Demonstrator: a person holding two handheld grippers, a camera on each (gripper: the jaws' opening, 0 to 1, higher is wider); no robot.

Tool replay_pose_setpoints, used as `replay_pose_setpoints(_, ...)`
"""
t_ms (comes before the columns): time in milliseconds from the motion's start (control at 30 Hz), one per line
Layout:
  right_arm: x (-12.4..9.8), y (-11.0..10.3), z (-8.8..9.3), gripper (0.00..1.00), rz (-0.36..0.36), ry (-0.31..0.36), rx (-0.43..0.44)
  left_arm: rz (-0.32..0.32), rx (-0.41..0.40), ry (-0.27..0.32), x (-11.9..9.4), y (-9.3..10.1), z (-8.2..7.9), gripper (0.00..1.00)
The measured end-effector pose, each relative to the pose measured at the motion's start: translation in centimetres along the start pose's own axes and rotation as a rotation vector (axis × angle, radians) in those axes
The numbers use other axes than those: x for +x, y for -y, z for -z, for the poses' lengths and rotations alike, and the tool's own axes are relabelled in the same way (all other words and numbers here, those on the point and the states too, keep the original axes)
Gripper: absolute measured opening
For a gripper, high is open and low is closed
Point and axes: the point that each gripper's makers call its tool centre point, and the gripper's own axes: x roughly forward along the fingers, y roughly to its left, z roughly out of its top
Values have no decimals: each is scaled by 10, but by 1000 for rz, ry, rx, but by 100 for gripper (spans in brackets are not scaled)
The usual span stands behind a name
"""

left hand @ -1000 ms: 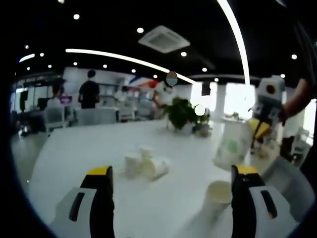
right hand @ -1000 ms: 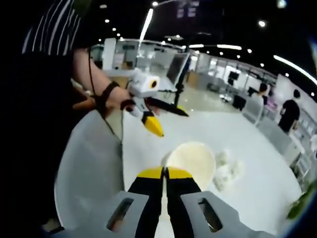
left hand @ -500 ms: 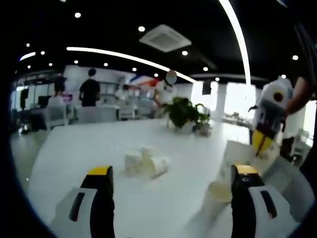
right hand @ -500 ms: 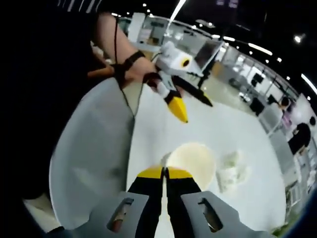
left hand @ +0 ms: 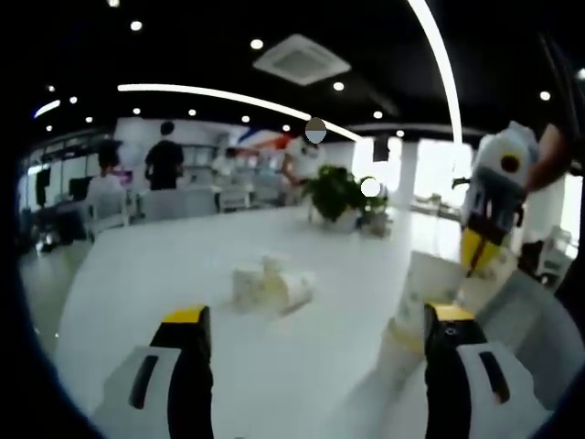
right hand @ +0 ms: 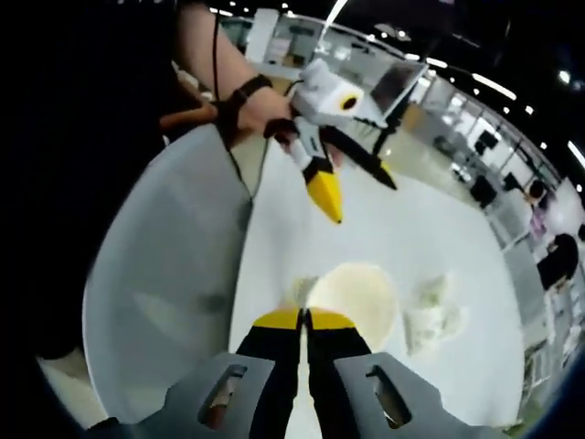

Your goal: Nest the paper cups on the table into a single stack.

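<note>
1. In the left gripper view, my left gripper (left hand: 311,338) has its two yellow-tipped jaws wide apart, with nothing between them.
2. In the right gripper view, my right gripper (right hand: 304,319) has its yellow tips pressed together on the rim of a cream paper cup (right hand: 355,294), so it is pinching that cup.
3. That same held cup (left hand: 437,283) sits at the right side of the left gripper view, just under the yellow tip of the right gripper (left hand: 475,251).
4. It looks to be over a second paper cup (left hand: 402,337) standing on the white table (left hand: 137,274), but I cannot tell if they touch.
5. A little heap of white paper cups (left hand: 270,286) lies tipped over near the middle of the table, well apart from my jaws.
6. The heap (right hand: 430,311) is just beside the held cup in the right gripper view.
7. A green plant in a pot (left hand: 336,197) stands at the far side of the table.
</note>
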Motion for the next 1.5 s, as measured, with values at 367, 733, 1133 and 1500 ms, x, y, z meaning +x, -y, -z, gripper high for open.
replay_pose_setpoints(367, 7, -1, 5, 0, -24, -29, -16, -8, -14, -18, 0, -4, 5, 94)
replay_pose_setpoints(733, 19, -5, 11, 0, -61, -65, -48, -6, -31, -27, 0, -4, 10, 93)
replay_pose_setpoints(1133, 33, -8, 11, 0, -107, -83, -71, -10, -50, -27, 0, -5, 14, 93)
replay_pose_setpoints(1500, 39, -9, 13, 0, -127, -96, -83, -17, -66, -31, -3, -8, 19, 92)
